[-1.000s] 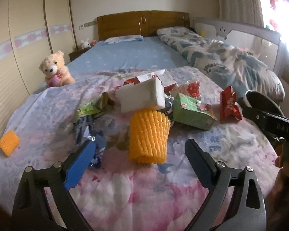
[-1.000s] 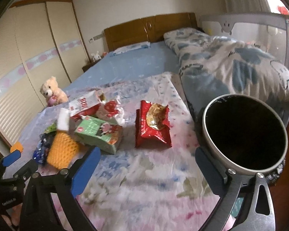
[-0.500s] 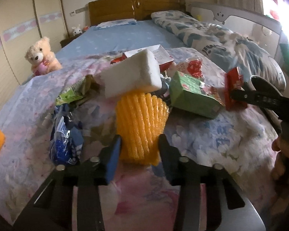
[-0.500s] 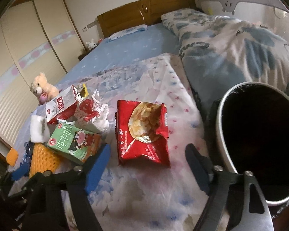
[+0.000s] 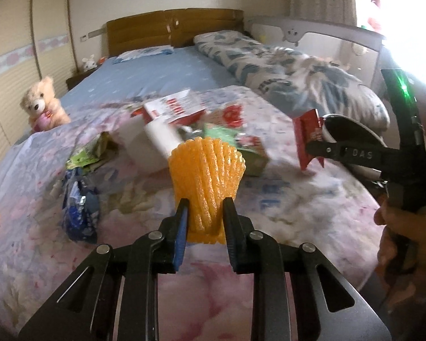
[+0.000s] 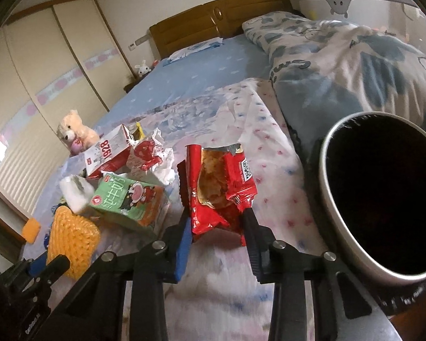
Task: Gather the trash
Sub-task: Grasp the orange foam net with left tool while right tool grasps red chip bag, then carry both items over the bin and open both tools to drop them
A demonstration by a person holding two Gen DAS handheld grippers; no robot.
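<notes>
An orange foam fruit net (image 5: 206,170) stands on end on the flowered bedspread, its base pinched between the pads of my left gripper (image 5: 205,207), whose jaws are closing. My right gripper (image 6: 217,218) is closing too, and a crumpled red snack bag (image 6: 221,176) is squeezed between its fingers. A black trash bin with a metal rim (image 6: 323,176) stands just right of that bag, at the bed's edge. In the left wrist view the right gripper (image 5: 312,149) shows side-on with the red bag (image 5: 306,139).
More litter lies behind: a green milk carton (image 6: 125,199), a red-and-white carton (image 6: 108,153), a white foam block (image 6: 73,190), a crumpled wrapper (image 6: 150,159), a blue wrapper (image 5: 79,210). A teddy bear (image 5: 42,105) sits at the left, a rolled quilt (image 5: 284,68) at the right.
Both grippers went from wide open to closed: the left onto the orange net, which now stands upright, the right onto the red bag after moving forward to it. The white block shifted back.
</notes>
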